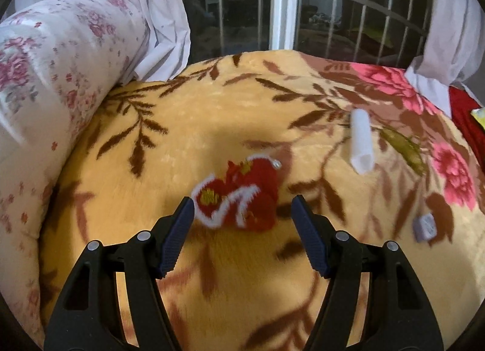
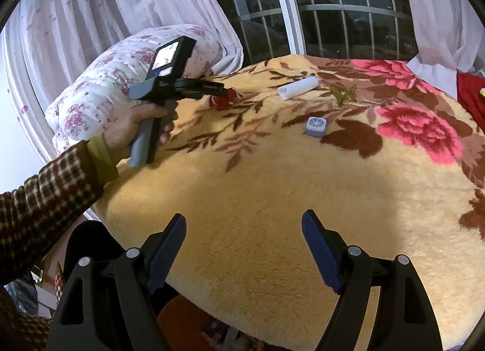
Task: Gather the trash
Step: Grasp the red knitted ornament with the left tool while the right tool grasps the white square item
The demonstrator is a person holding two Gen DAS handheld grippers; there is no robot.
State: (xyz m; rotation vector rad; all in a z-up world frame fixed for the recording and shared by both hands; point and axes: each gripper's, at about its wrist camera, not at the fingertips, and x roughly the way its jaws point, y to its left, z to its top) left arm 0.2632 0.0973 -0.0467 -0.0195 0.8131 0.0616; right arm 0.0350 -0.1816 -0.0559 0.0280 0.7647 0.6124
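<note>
A crumpled red knit piece with white trim [image 1: 242, 196] [image 2: 222, 99] lies on the yellow floral blanket [image 1: 212, 127]. My left gripper [image 1: 243, 201] hangs just over it, open, the red piece between and just beyond its tips, pads not pressing. In the right wrist view a hand [image 2: 136, 127] in a plaid sleeve holds that left gripper [image 2: 209, 89]. A white tube [image 1: 360, 145] [image 2: 298, 87] and a small lilac box [image 1: 426, 226] [image 2: 316, 127] lie further right. My right gripper [image 2: 244, 216] stands open and empty over the blanket's near edge.
A rolled floral quilt [image 1: 60, 63] [image 2: 121, 78] bounds the bed on the left. A barred window [image 1: 282, 11] and curtains stand behind it. Red cloth [image 1: 463, 114] lies at the far right. A dark round object [image 2: 88, 239] sits below the bed's front edge.
</note>
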